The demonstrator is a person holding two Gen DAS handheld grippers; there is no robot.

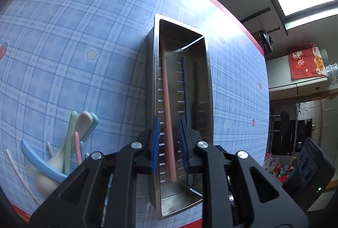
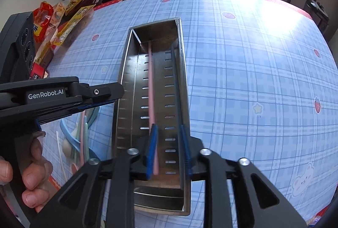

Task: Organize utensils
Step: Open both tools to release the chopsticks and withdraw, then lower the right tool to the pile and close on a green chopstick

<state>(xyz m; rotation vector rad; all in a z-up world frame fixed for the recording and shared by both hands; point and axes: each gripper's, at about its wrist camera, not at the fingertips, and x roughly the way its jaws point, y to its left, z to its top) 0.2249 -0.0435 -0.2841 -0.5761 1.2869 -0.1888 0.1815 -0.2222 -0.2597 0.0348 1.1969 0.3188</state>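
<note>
Overall, we find both claws poised over the steel tray (image 1: 157, 101), which stands on the worktop (image 1: 84, 48) with its long axis running near to far. The left claw (image 1: 170, 144) is parted narrowly around the pink chopstick (image 1: 168, 105), and its blue pads do not appear to press on the stick. The right claw (image 2: 169, 152) is parted somewhat wider and grips nothing; the pink chopstick (image 2: 151, 88) lies just inside its left pad and the blue chopstick (image 2: 176, 84) along its right.

Both sticks rest lengthwise in the tray, pink to the left, blue to the right against the wall. The remaining utensils (image 1: 71, 143) lie heaped on the worktop to the left of the tray: pastel spoons with broad rounded handles and several thin sticks.

We judge the chopsticks light, stiff and smooth, apt to roll or pivot if pinched near an end; a hold near mid-length would keep them level. The spoons look like matte plastic, light and not fragile, best taken by the handle. The tray is polished sheet metal, slotted along its floor, with a thin divider at the far end; sticks may slide on it. The worktop cover is a glossy blue plaid sheet, probably slick.
</note>
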